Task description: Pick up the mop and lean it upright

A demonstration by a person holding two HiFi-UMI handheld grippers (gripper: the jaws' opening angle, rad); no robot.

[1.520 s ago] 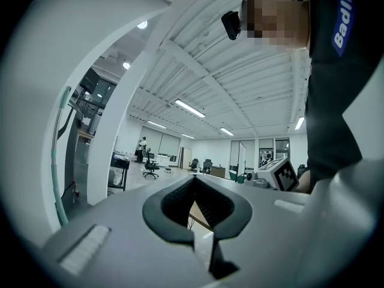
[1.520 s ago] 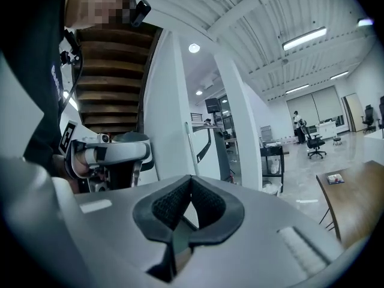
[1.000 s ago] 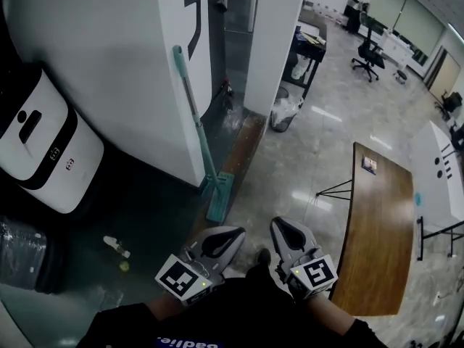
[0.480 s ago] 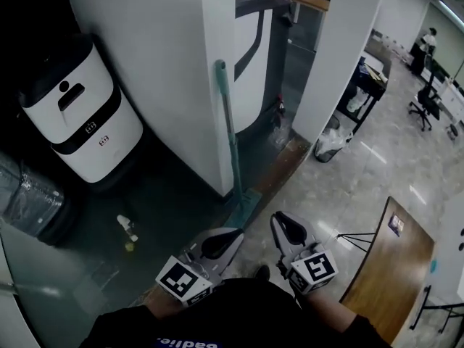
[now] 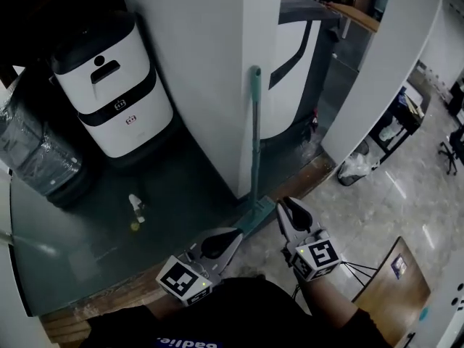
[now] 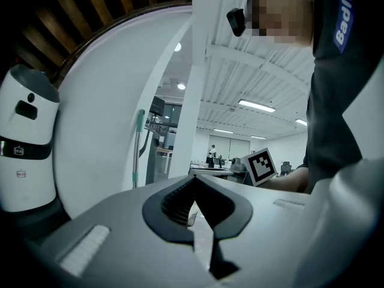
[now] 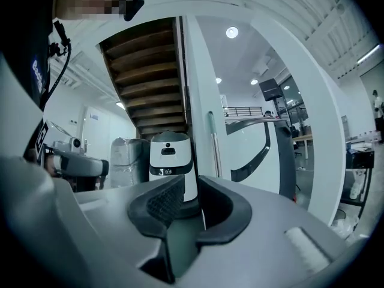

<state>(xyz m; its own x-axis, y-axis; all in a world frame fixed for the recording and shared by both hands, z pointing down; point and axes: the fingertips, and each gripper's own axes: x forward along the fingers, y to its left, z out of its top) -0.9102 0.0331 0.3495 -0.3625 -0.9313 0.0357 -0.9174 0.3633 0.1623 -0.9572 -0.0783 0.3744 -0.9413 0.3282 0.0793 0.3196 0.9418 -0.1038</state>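
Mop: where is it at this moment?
Head view centre: the mop leans upright against the white pillar, right of the white robot, its head on the floor.

In the left gripper view the mop (image 6: 137, 152) was hidden from mid-handle down behind the left tool (image 6: 194, 180). In the head view a wooden worktop (image 5: 395, 290) was cut by the lower right edge, and two items (image 5: 135, 210) on the floor (image 5: 87, 230) were too small to name.

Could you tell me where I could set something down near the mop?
Bare dark floor lies between the small bottle and the mop head, and pale tiles between the mop head and the bagged bin. It is crowded left, around the white robot and wrapped bundle.
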